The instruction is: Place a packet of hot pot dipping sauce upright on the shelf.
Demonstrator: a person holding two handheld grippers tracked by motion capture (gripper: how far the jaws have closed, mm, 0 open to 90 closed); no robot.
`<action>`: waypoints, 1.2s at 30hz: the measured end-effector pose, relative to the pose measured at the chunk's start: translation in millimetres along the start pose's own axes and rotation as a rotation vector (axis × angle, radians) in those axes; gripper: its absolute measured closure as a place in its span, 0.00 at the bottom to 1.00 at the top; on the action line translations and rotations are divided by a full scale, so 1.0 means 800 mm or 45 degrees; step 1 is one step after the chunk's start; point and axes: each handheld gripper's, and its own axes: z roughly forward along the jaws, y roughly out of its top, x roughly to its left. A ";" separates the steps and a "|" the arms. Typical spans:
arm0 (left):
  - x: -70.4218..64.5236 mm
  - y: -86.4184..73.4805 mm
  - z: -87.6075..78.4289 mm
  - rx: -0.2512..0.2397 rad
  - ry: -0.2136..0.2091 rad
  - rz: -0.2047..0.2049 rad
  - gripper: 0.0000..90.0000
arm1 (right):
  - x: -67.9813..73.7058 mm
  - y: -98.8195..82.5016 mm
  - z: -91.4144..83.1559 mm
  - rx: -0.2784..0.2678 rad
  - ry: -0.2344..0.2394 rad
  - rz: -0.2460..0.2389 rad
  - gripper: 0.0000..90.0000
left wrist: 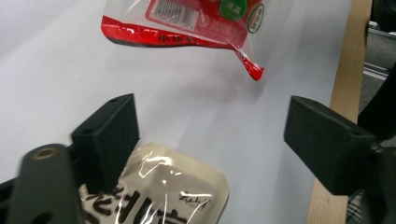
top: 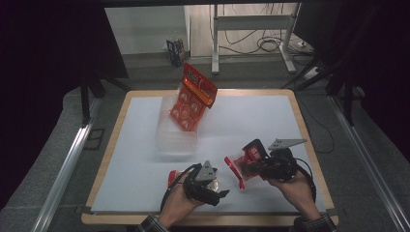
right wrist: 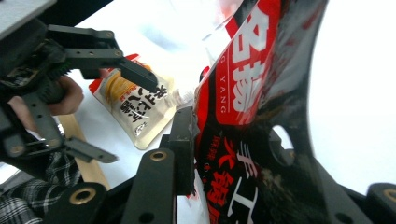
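My left gripper (top: 216, 189) (left wrist: 212, 126) hovers open near the table's front edge, with its jaws wide apart and nothing between the pads. Just below it a small beige pouch (left wrist: 173, 186) (right wrist: 135, 105) with black lettering lies flat on the white sheet. To the right, my right gripper (top: 251, 157) (right wrist: 240, 144) is shut on a red and black packet (top: 240, 166) (right wrist: 252, 93), held off the table. That packet's red sealed edge (left wrist: 187, 21) hangs in the left gripper view beyond the open jaws. The left gripper (right wrist: 93, 60) also appears at the left of the right gripper view.
A clear plastic box (top: 176, 137) stands at the middle back of the white sheet (top: 261, 121), with a red snack bag (top: 193, 96) leaning up out of it. The wooden table edge (top: 309, 145) runs close on the right.
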 end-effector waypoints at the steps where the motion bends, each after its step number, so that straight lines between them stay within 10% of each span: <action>1: 0.000 0.000 -0.002 0.001 0.004 0.002 0.16 | 0.000 0.002 0.000 0.000 -0.004 -0.003 0.75; 12: 0.015 -0.019 -0.030 -0.038 0.012 -0.104 0.07 | -0.006 0.023 0.001 -0.012 -0.031 -0.055 0.75; 36: 0.024 -0.062 -0.067 0.000 0.144 -0.142 0.03 | -0.007 0.078 0.025 -0.008 -0.022 -0.148 0.75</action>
